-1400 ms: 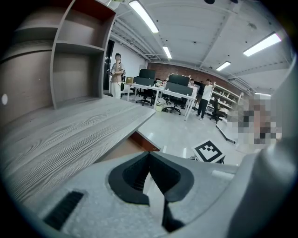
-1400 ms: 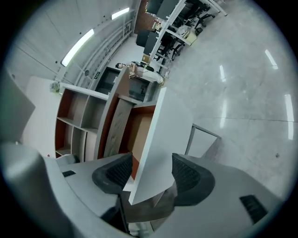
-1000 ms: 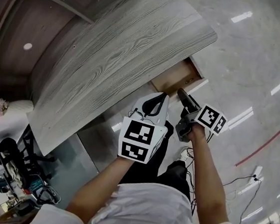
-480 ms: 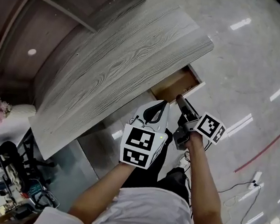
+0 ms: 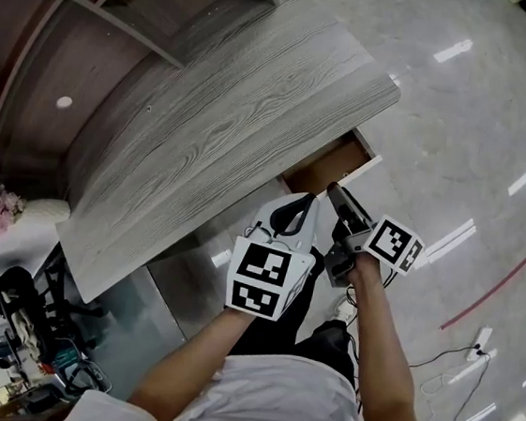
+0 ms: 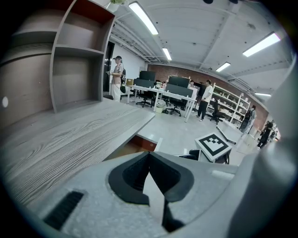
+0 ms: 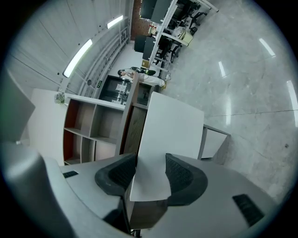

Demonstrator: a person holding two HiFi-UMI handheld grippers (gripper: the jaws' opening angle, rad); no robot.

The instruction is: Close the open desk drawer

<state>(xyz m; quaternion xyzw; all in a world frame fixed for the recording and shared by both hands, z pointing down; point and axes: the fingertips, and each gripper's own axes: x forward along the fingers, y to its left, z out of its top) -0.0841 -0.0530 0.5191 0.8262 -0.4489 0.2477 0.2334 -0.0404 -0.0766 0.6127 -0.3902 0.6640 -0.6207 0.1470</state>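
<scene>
Head view: the open drawer (image 5: 327, 161) juts from under the grey table (image 5: 225, 125) at 1 o'clock. The left claw (image 5: 304, 200) and right claw (image 5: 336, 192) hang just below it.

Left gripper view: claw pinched together, empty, drawer just beyond its tips.

Right gripper view: claw wide, the drawer's white front showing in its gap.

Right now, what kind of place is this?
Most likely an open-plan office. Rows of desks carry monitors, office chairs stand around them, and long ceiling strip lights run overhead.
</scene>
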